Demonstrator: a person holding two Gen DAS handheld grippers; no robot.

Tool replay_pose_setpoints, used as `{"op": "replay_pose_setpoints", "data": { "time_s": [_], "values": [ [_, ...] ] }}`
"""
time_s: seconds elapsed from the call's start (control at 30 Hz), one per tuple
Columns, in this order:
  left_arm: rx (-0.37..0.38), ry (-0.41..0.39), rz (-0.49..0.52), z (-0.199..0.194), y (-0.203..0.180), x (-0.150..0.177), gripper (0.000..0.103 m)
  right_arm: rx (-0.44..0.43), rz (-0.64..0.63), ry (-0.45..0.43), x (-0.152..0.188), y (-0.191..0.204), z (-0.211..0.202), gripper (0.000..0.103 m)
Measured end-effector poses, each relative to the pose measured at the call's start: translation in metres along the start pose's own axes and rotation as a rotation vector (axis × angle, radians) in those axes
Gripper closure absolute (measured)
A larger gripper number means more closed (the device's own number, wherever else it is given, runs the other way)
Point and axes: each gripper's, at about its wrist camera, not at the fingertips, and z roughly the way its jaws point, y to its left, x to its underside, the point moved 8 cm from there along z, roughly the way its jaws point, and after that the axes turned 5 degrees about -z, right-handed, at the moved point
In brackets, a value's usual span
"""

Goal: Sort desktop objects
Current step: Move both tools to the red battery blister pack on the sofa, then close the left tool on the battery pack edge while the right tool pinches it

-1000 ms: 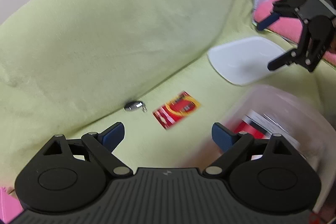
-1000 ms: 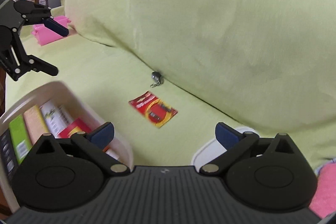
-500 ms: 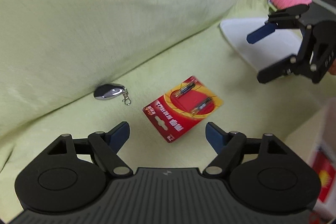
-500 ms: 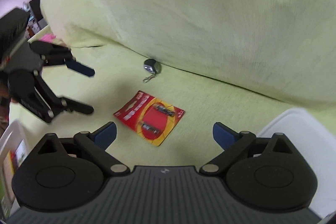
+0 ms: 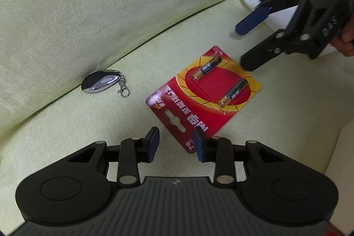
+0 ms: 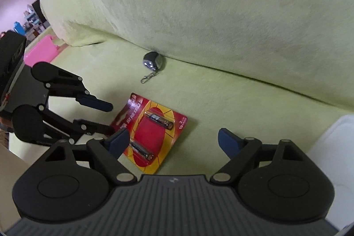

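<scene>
Left wrist view: key fob (image 5: 100, 81) lies beside battery pack (image 5: 202, 98)

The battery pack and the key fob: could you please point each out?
battery pack (image 5: 212, 92), left wrist view, red centre of the card.
key fob (image 6: 152, 60), right wrist view, its dark body.

We see the battery pack (image 6: 152, 132) flat on the green sofa (image 6: 221, 14), key fob (image 6: 152, 62) behind it (against the backrest), both grippers gaping.

light: soft, even, dim-ish | shadows: faint | blur: slight at right tool (image 5: 247, 48) | edges: fisheye-bent, dark corners
</scene>
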Motion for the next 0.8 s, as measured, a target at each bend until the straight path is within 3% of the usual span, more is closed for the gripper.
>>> {"op": "replay_pose_setpoints", "data": {
  "time_s": [0.07, 0.2, 0.4, 0.5, 0.63, 0.73, 0.8],
  "values": [
    [-0.009, -0.017, 0.013, -0.002, -0.002, 0.001, 0.063, -0.023, 0.015, 0.000, -0.002, 0.000, 0.008, 0.020],
    [-0.004, -0.033, -0.001, -0.006, 0.000, 0.003, 0.062, -0.070, 0.026, 0.007, -0.006, 0.003, 0.023, 0.040],
    [0.026, -0.042, -0.064, -0.007, 0.009, 0.002, 0.060, -0.004, -0.193, -0.030, -0.011, 0.025, 0.008, 0.064],
    [0.029, -0.050, -0.106, -0.007, 0.020, -0.001, 0.060, 0.044, -0.405, -0.042, -0.007, 0.048, -0.003, 0.066],
    [0.001, -0.099, -0.051, -0.024, 0.023, -0.008, 0.060, 0.105, -0.665, -0.047, 0.002, 0.079, -0.011, 0.067],
    [-0.005, -0.121, 0.016, -0.035, 0.019, -0.015, 0.051, 0.124, -0.786, -0.044, 0.007, 0.096, -0.013, 0.068],
    [-0.005, -0.115, 0.061, -0.039, 0.014, -0.017, 0.051, 0.122, -0.814, -0.040, 0.008, 0.102, -0.015, 0.068]
  ]
}}
